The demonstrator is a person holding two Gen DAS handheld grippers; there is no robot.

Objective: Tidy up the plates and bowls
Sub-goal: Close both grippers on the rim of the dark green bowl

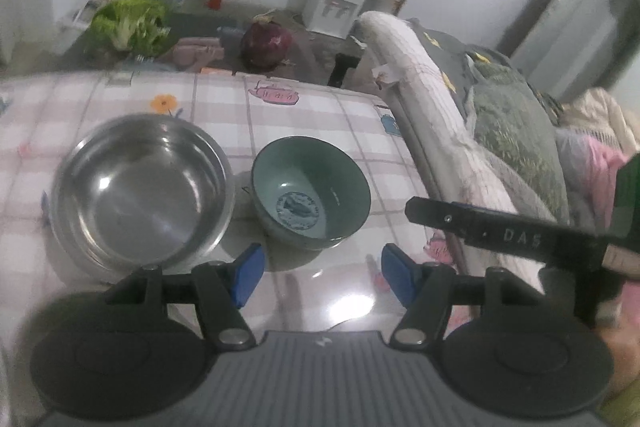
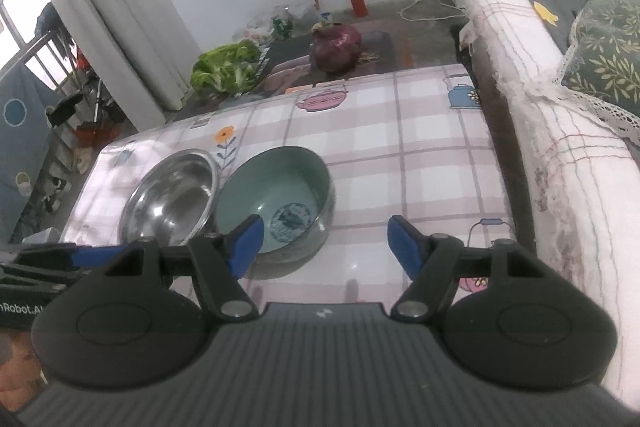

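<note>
1. Low table [image 1: 320, 115] covered in pink-checked oilcloth with teapot and flower prints. Two empty bowls stand upright on it.
2. Wide shiny stainless-steel bowl [image 1: 140, 187] on the left; round green ceramic bowl with a blue emblem inside [image 1: 310, 193] just beside it on the right. From the right wrist view their rims look to touch or nearly so; cannot tell which.
3. Left gripper [image 1: 322, 277], black with blue pads: jaws parted about halfway, nothing between them, above the tabletop just short of the green bowl.
4. Right gripper [image 2: 322, 247]: likewise half open and empty, its left pad in front of the green bowl's near rim.
5. Beyond the table: leafy greens [image 2: 226, 67], a red cabbage [image 2: 336, 47]. Sofa [image 2: 552, 115] at right.
</note>
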